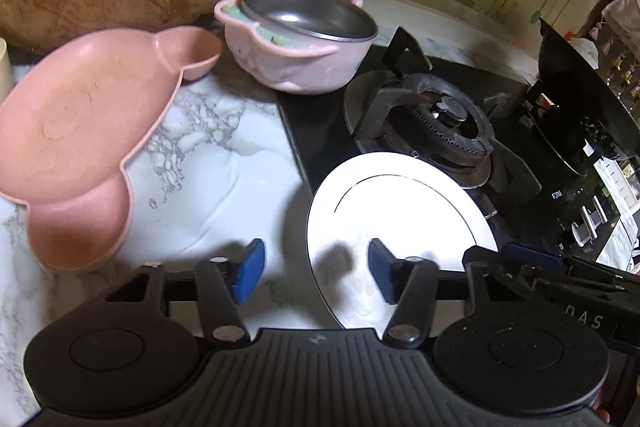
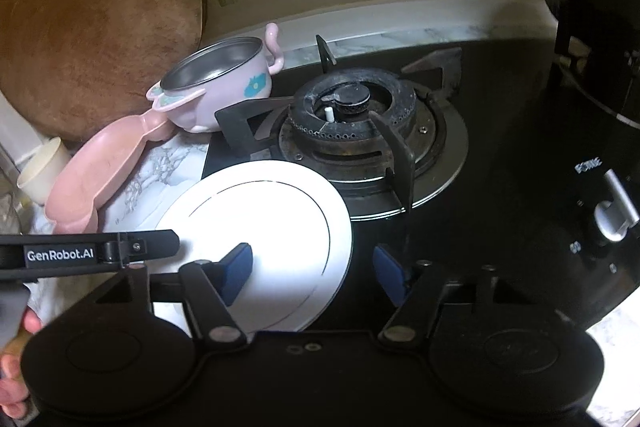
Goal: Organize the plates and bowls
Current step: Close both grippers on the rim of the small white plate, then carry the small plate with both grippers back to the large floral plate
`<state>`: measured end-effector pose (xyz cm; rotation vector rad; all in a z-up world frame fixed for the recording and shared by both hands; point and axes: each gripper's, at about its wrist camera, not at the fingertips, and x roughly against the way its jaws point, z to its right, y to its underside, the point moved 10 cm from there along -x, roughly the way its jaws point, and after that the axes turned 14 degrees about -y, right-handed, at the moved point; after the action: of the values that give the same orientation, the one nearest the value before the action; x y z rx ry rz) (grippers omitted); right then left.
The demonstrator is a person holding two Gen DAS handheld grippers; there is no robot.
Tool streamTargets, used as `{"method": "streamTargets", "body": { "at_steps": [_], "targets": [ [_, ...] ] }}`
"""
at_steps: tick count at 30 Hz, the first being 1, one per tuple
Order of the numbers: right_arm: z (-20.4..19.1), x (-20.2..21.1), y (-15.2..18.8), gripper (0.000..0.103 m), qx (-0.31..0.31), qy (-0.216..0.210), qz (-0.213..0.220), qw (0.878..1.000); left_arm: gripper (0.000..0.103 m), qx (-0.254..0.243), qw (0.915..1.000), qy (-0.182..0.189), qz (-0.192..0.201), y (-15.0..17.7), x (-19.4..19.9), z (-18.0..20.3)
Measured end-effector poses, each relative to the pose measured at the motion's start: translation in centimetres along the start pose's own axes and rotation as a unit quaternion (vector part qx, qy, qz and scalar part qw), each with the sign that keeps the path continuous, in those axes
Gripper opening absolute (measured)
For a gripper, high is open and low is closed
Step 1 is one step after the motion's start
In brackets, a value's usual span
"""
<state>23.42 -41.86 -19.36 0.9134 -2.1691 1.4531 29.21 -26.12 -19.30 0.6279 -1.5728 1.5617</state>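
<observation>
A white round plate lies flat, half on the marble counter and half on the black stove top; it also shows in the right wrist view. A pink shaped plate lies on the counter to the left, and shows in the right wrist view. A pink bowl with a steel liner stands behind it, tilted, and shows too in the right wrist view. My left gripper is open and empty over the white plate's near left rim. My right gripper is open, its jaws astride the plate's near right rim.
A gas burner with black pan supports sits right of the plates. A black pot stands at the far right. A round wooden board leans on the wall. A cream cup stands at the left. Stove knobs are on the right.
</observation>
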Motion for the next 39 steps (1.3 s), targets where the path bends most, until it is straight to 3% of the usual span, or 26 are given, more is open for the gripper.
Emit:
{"method": "streamTargets", "body": {
  "at_steps": [13,21,32,39],
  "targets": [
    [1.6,-0.3,0.4,0.030,-0.076,-0.028,-0.002,0.997,0.017,0.052,0.9971,0.043,-0.034,0.2,-0.9,-0.5],
    [2.4,0.0,0.6,0.014,-0.106,-0.027,0.004,0.994,0.015,0.060,0.9965,0.047,-0.034,0.3,-0.7,-0.7],
    [0.4,0.5,0.7,0.013,-0.080,-0.035,0.006,0.996,0.014,0.074,0.9960,0.045,-0.019,1.3,1.4,-2.6],
    [-2.7,1.5,0.7,0.013,-0.057,-0.059,0.005,0.997,0.014,0.087,0.9954,0.040,0.001,1.9,4.8,-5.4]
  ]
}}
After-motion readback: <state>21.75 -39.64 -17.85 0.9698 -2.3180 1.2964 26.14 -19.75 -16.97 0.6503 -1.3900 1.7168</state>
